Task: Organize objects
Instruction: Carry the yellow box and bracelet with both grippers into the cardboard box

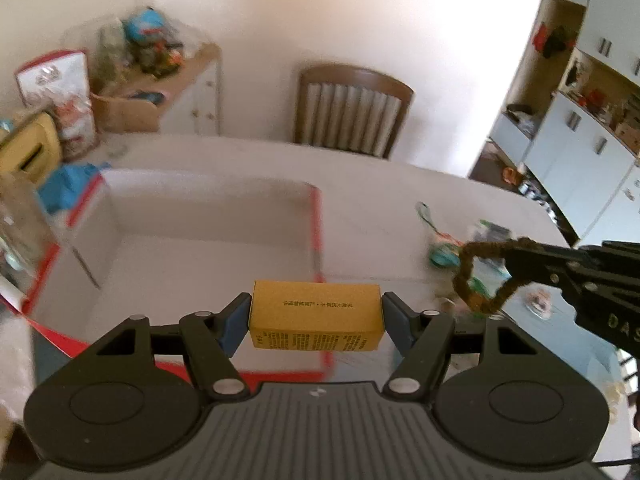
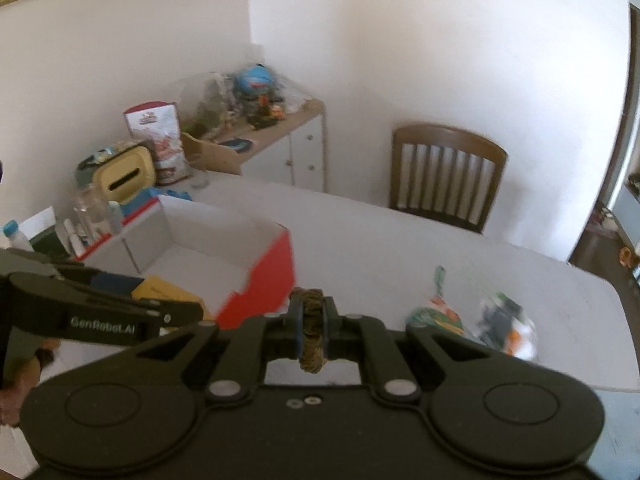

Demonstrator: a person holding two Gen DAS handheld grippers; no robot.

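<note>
My left gripper (image 1: 316, 320) is shut on a small yellow carton (image 1: 315, 315) with dark print, held above the near edge of a red-and-white open box (image 1: 316, 216). The box's white inside shows nothing in it. In the right wrist view the same carton (image 2: 160, 290) peeks out beside the left gripper (image 2: 176, 312) over the box (image 2: 264, 280). My right gripper (image 2: 313, 334) is shut on a brown braided cord loop (image 2: 312, 336). That loop (image 1: 480, 276) hangs from the right gripper (image 1: 516, 256) at the right of the left wrist view, above the table.
Small packets and a green-handled item (image 2: 472, 312) lie on the white table (image 2: 400, 240) right of the box. Bottles, a jar and a yellow case (image 2: 120, 176) crowd the table's left end. A wooden chair (image 2: 444, 176) and a loaded cabinet (image 2: 280, 140) stand behind.
</note>
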